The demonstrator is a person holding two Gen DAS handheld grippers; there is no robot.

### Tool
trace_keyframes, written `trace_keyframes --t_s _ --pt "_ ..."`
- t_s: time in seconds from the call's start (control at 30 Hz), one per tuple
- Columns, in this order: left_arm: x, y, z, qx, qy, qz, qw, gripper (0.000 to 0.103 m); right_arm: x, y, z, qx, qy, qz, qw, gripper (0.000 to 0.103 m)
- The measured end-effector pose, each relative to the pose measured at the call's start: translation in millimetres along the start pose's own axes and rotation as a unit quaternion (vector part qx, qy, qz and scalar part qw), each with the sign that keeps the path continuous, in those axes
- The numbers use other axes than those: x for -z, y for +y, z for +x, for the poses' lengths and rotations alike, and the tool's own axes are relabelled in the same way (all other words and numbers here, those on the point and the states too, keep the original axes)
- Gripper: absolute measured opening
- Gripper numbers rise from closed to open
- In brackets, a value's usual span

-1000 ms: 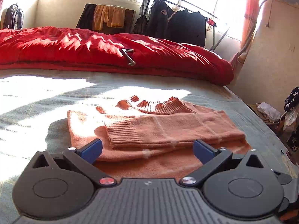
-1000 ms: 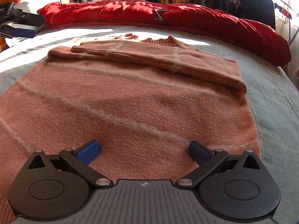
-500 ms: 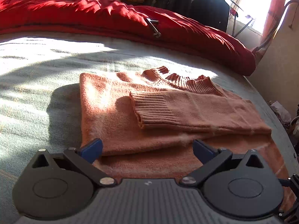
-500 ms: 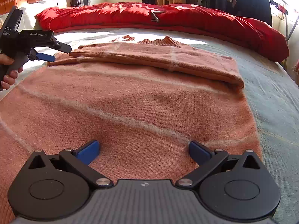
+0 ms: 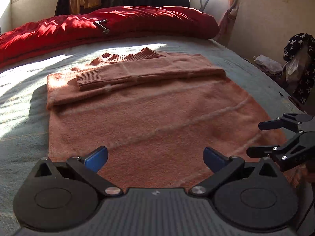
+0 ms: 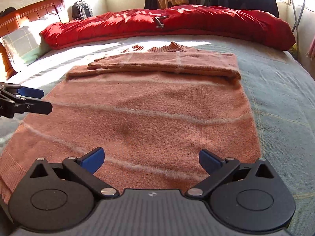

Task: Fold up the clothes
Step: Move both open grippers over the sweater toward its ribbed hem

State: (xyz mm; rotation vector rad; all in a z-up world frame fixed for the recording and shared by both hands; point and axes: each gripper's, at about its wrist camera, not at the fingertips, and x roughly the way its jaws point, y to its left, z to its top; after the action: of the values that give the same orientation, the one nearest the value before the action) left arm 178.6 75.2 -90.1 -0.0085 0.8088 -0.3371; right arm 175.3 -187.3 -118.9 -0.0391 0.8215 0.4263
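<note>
A salmon-orange knit sweater (image 5: 157,114) lies flat on the grey bed sheet, collar away from me and both sleeves (image 5: 149,72) folded across the chest. My left gripper (image 5: 155,157) is open, low over the hem end near its left side, with nothing between its blue pads. In the same view my right gripper (image 5: 254,138) shows at the right edge of the hem, open. In the right wrist view the sweater (image 6: 153,102) fills the middle. There my right gripper (image 6: 150,160) stands open over the hem, and the left gripper (image 6: 46,100) is open at the sweater's left edge.
A red duvet (image 6: 177,23) with a metal tool (image 6: 160,22) on it runs along the far side of the bed. A pillow (image 6: 21,41) and wooden headboard lie left. Clothes hang on a rack by the window. Bags (image 5: 299,59) sit off the right edge.
My left gripper has swung from the sleeve and shoulder area down to the hem end, beside the right gripper. The right gripper has hardly moved. Both stay open.
</note>
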Motion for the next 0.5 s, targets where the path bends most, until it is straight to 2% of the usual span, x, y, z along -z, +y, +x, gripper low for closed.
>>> trace_keyframes --t_s 0.07,0.13,0.27,0.5 --pt "19 -6 5 0.003 0.017 -0.020 0.9996 0.102 10 2 6 0.004 0.019 -0.003 1.000 0.103" --pt "41 -8 5 -0.003 0.023 -0.041 0.9989 0.102 25 5 4 0.023 0.016 -0.023 0.999 0.103" --pt "73 -16 -14 -0.022 -0.002 -0.043 0.9988 0.102 53 0 -12 0.025 -0.002 -0.021 0.999 0.103" --pt "93 -18 -32 -0.025 -0.013 -0.043 0.9987 0.102 71 -1 -28 0.032 -0.005 -0.018 0.999 0.103"
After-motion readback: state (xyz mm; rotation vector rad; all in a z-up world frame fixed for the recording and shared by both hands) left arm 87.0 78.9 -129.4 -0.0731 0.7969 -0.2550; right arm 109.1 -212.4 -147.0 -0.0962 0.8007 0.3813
